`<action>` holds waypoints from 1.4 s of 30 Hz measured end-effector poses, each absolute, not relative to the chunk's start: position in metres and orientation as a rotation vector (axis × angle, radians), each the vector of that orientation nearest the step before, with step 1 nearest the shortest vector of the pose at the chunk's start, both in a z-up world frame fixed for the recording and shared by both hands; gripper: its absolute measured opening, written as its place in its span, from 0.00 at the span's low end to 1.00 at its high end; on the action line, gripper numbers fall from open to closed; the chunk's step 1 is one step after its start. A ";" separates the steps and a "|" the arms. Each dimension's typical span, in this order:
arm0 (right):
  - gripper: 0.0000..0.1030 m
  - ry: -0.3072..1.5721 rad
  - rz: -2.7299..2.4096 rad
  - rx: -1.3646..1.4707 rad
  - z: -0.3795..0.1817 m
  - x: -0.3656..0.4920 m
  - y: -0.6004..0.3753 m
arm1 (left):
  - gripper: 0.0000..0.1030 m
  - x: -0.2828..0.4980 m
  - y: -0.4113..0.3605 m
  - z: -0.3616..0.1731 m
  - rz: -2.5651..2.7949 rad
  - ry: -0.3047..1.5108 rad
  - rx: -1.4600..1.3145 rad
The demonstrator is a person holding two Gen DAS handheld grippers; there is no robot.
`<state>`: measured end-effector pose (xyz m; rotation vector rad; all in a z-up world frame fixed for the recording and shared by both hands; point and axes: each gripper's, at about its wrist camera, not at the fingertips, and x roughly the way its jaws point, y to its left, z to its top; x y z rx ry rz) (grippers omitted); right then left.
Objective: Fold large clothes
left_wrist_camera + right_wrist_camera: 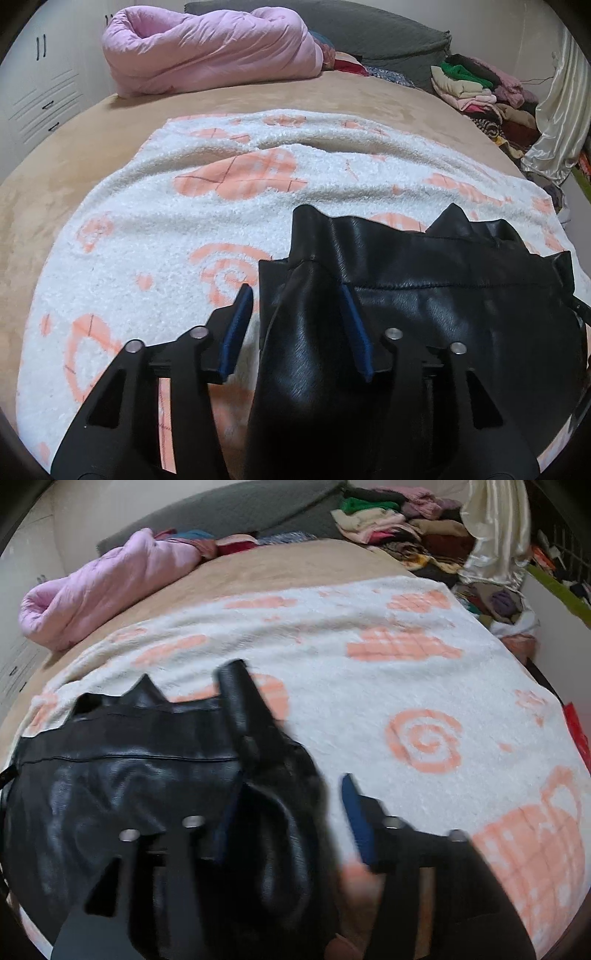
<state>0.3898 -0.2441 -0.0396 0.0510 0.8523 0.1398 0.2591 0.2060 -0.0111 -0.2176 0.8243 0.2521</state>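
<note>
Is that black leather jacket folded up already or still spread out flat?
Folded, at least partly: the black leather jacket lies bunched in doubled layers on the white blanket, not spread flat. Whether folding is finished, cannot tell.

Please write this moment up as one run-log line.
jacket: black, flat on blanket | left tool: open, fold between pads | right tool: open, fold between pads | stage: releasing

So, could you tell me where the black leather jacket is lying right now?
The black leather jacket lies on the white and pink blanket covering the bed. It is low in both wrist views, with a fold rising between the open left gripper.
</note>
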 end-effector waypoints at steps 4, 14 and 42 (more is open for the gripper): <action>0.68 0.861 0.143 0.105 -0.037 0.382 -0.259 | 0.58 0.251 0.209 -0.008 0.260 0.830 -0.209; 0.84 0.907 0.298 0.293 -0.033 0.340 -0.279 | 0.80 0.213 0.220 0.001 0.206 0.820 -0.315; 0.25 0.905 0.343 0.430 -0.042 0.257 -0.289 | 0.41 0.144 0.203 -0.030 0.026 0.880 -0.548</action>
